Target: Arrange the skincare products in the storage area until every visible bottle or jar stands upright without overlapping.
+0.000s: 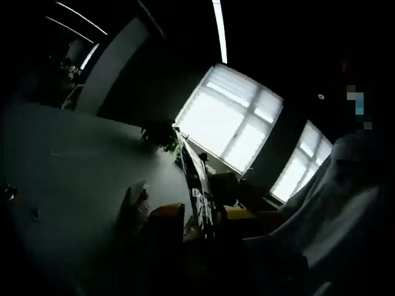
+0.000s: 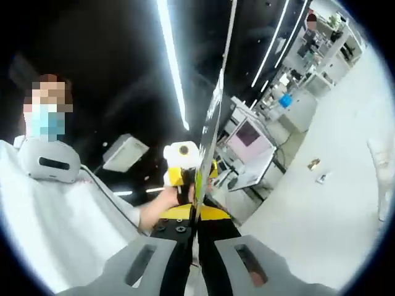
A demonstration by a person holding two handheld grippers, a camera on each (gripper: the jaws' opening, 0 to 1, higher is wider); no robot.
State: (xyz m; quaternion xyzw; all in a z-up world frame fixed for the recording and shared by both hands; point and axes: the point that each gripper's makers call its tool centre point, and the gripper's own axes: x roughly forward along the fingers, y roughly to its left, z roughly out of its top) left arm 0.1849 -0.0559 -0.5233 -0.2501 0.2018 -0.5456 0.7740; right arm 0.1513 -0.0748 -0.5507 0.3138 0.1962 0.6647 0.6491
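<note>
A thin flat board (image 2: 208, 132) stands edge-on in front of the right gripper view, and my right gripper (image 2: 197, 245) is shut on its lower edge. Further up the board, my yellow-and-black left gripper (image 2: 183, 168) clamps the same board, held by a person's hand (image 2: 154, 213). In the dim left gripper view the board (image 1: 199, 179) rises between my left gripper's (image 1: 202, 217) yellow-tipped jaws. A pale bottle (image 1: 138, 200) with a reddish part stands on the table just left of them. At the right edge of the right gripper view there is a white bottle (image 2: 383, 179).
A white table (image 2: 345, 123) spreads to the right, with two small items (image 2: 314, 163) on it. A person in white (image 2: 55, 209) sits close on the left. A potted plant (image 1: 159, 134) sits at the table's far end near bright windows (image 1: 231, 117). Desks and monitors (image 2: 250, 139) stand behind.
</note>
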